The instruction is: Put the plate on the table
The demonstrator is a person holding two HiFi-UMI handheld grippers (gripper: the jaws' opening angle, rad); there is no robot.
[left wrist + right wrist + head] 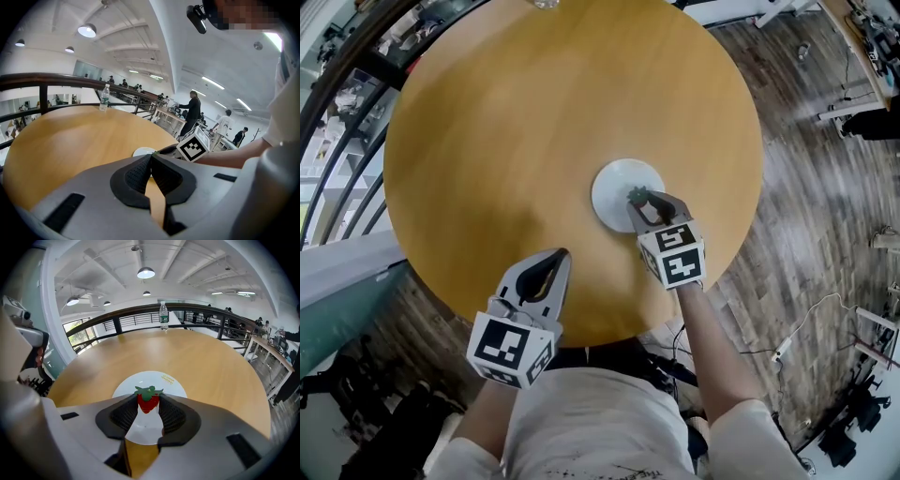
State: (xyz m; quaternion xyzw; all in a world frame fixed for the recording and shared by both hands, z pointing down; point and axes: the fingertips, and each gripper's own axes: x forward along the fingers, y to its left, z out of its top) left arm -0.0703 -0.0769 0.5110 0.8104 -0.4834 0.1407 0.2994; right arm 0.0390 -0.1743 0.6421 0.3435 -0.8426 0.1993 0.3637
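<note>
A white plate (614, 192) (149, 418) (143, 152) lies flat on the round wooden table (534, 122), a little right of its middle. My right gripper (642, 201) (149, 401) hovers over the plate's near edge, shut on a small red strawberry (148, 401) with green leaves (637, 196); both pads press its sides. My left gripper (549, 265) (151, 161) rests at the table's near edge, left of the plate, with its jaws shut and nothing between them.
A clear water bottle (163, 315) (104, 97) stands at the table's far edge. A dark railing (140, 315) runs behind the table. The floor (806, 187) to the right has cables and stands. Several people stand in the background of the left gripper view.
</note>
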